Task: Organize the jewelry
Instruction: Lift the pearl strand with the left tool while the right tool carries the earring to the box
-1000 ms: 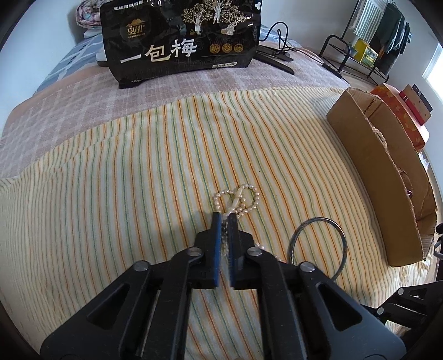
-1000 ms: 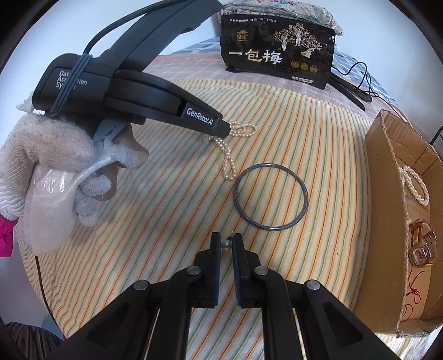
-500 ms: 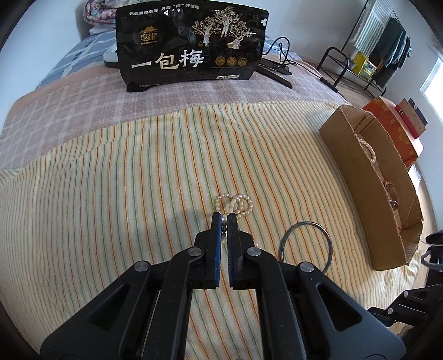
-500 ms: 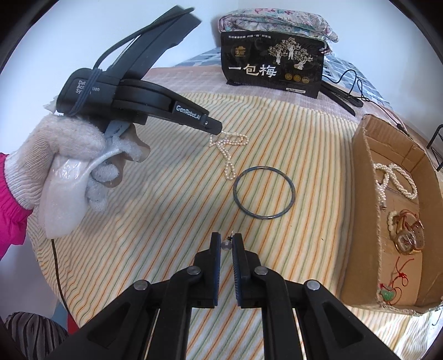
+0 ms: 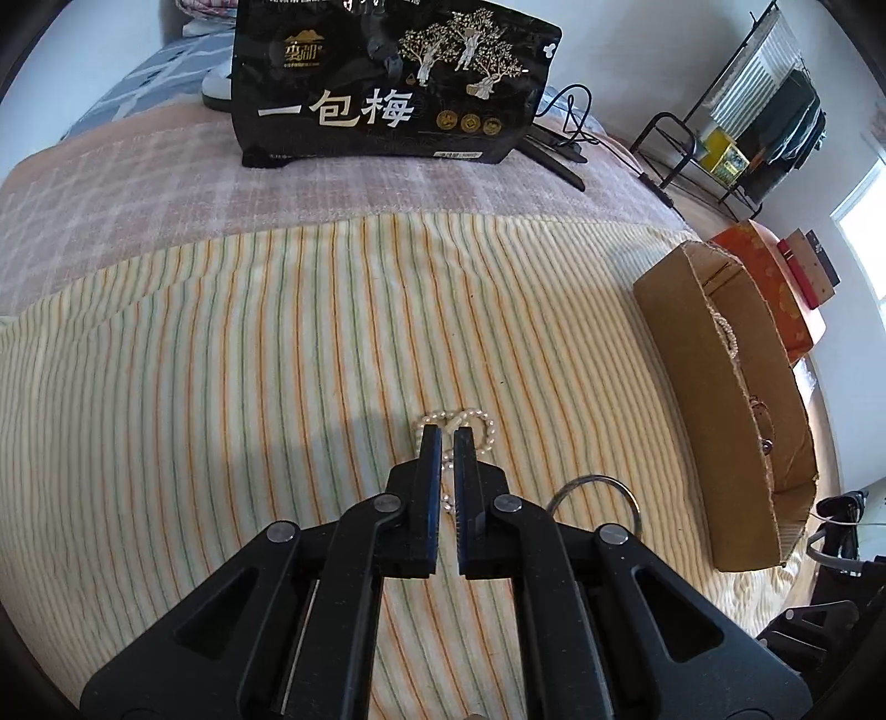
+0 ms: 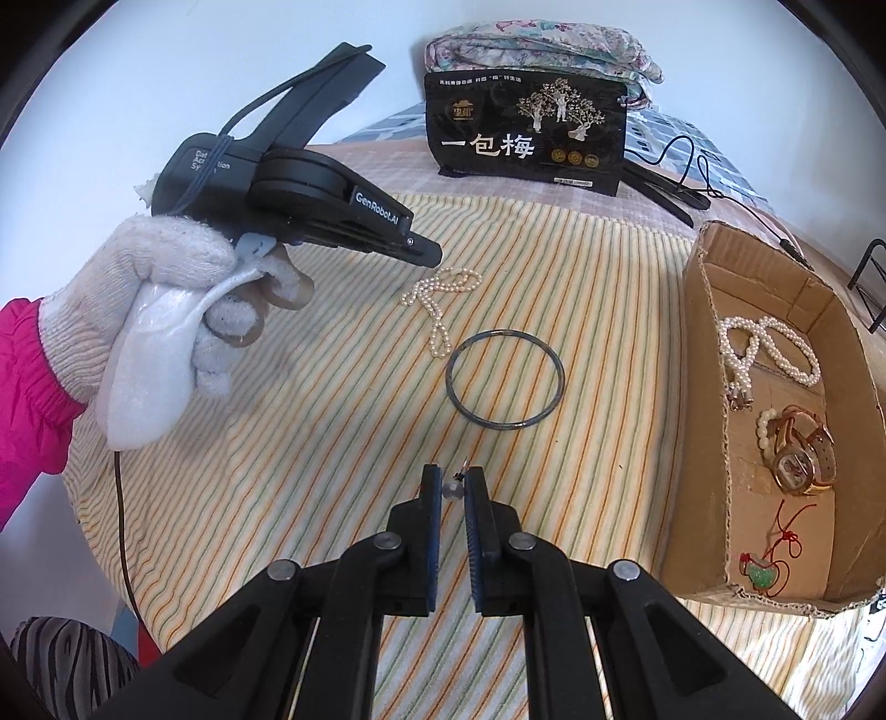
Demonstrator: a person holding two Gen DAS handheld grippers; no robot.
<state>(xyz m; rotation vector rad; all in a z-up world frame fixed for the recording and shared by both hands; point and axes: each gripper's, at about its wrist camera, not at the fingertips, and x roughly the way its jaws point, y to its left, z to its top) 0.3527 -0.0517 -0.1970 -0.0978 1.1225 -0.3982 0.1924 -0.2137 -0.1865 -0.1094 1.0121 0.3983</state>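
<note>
A pearl necklace (image 6: 440,302) lies on the striped cloth; in the left wrist view it (image 5: 480,425) lies below and just past my fingertips. My left gripper (image 5: 447,435) is shut and empty, lifted above the necklace; it shows in the right wrist view (image 6: 429,256). A dark bangle (image 6: 505,378) lies flat beside the necklace, also seen in the left wrist view (image 5: 595,493). My right gripper (image 6: 453,477) is shut on a small pearl earring (image 6: 452,488). The cardboard box (image 6: 703,354) at the right holds pearls, a watch and a red-corded pendant.
A black snack bag (image 5: 387,88) stands at the far edge of the bed, with a black cable and tool (image 6: 673,191) beside it. Folded bedding (image 6: 542,47) lies behind it. An orange box (image 5: 775,277) and a clothes rack (image 5: 736,111) are past the bed's right side.
Both grippers have risen and pulled back from the cloth, so the necklace and bangle look smaller. The left gripper stays shut and empty; the right still holds the earring.
</note>
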